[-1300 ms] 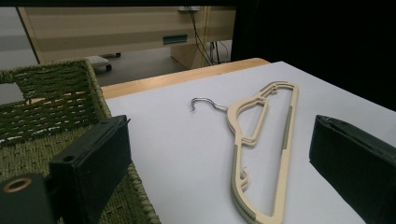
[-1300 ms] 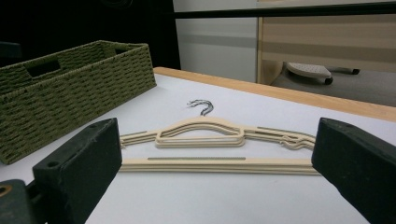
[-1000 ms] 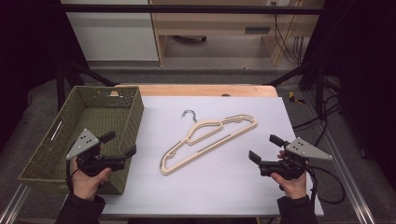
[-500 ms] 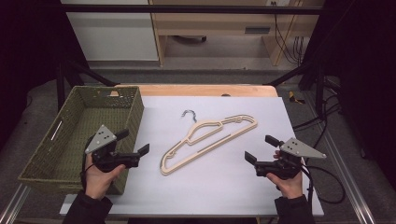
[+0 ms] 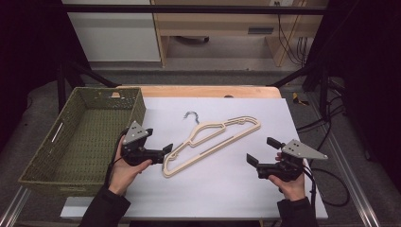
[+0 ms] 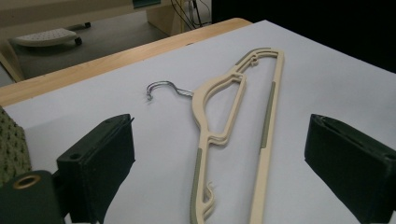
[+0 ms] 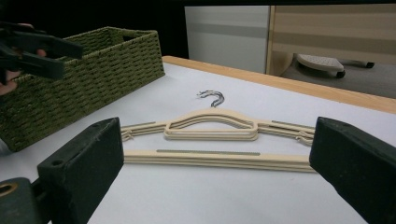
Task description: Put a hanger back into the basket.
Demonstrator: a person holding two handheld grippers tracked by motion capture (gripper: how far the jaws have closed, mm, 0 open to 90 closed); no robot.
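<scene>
Cream hangers (image 5: 213, 142) lie flat as a stack near the middle of the white mat (image 5: 227, 189), metal hooks (image 5: 191, 115) pointing toward the far edge. The right gripper view shows at least 2 hooks and several layered frames, so the stack holds more than 1 hanger; the exact count cannot be told.

Left gripper (image 5: 163, 150): held low over the mat just beside the stack's near-left end, jaws spread apart and grasping nothing. In the left gripper view the stack runs lengthwise between the 2 black jaws, its near end at the bottom edge; whether a jaw touches the hangers cannot be told.

Right gripper (image 5: 261, 151): held over the mat to the right of the stack, clearly apart from it, jaws spread wide and empty. In the right gripper view the stack lies crosswise beyond the jaws, with the left gripper at upper left.

A green woven basket (image 5: 47, 165) stands at the mat's left edge, beside the left hand (image 5: 124, 170). The mat rests on a wooden table (image 5: 203, 91).
</scene>
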